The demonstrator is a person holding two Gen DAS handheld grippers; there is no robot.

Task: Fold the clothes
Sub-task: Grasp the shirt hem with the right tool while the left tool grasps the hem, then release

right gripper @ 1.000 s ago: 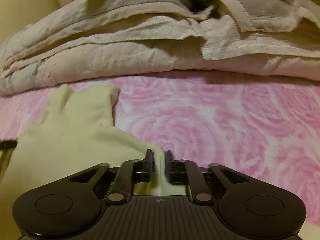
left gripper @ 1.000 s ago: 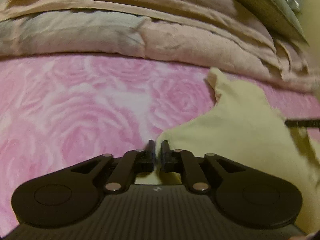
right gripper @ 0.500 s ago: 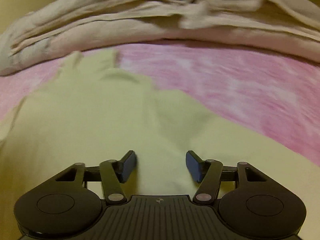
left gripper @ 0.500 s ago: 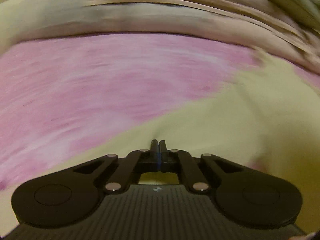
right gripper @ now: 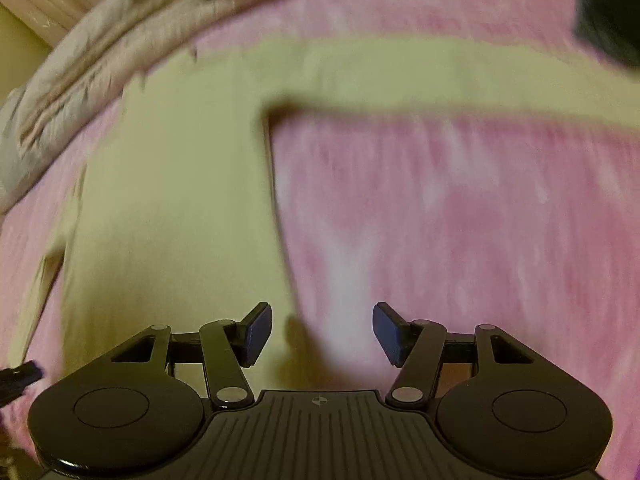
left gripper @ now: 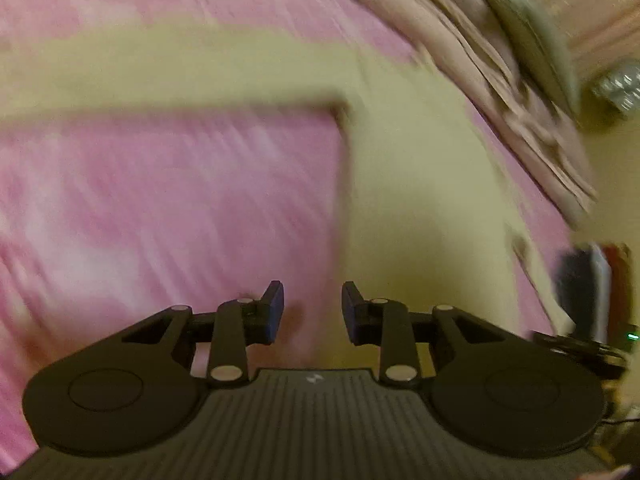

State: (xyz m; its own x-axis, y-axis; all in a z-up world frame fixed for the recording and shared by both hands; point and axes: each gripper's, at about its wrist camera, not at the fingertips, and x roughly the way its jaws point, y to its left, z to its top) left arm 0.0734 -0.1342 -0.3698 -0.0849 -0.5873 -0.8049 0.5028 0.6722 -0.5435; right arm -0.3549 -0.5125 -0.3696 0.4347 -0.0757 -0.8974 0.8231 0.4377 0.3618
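Note:
A pale yellow long-sleeved garment (left gripper: 420, 200) lies spread flat on the pink rose-patterned sheet (left gripper: 160, 208). In the left wrist view its body is at the right and one sleeve stretches left across the top. In the right wrist view the garment (right gripper: 172, 200) fills the left side, and its other sleeve runs right. My left gripper (left gripper: 312, 300) hovers over the garment's side edge with its jaws opening and nothing between them. My right gripper (right gripper: 322, 320) is open and empty above the opposite side edge. Both views are motion-blurred.
A stack of folded beige blankets (left gripper: 480, 60) lies beyond the garment, and shows in the right wrist view too (right gripper: 100, 48). A dark object (left gripper: 580, 288) stands at the right edge of the left wrist view, and another dark shape (right gripper: 608, 12) at the far right.
Both grippers were shut on the yellow garment's edge a second ago. The right one let go first, then the left. Both have drawn back and rolled, and the garment now lies spread out.

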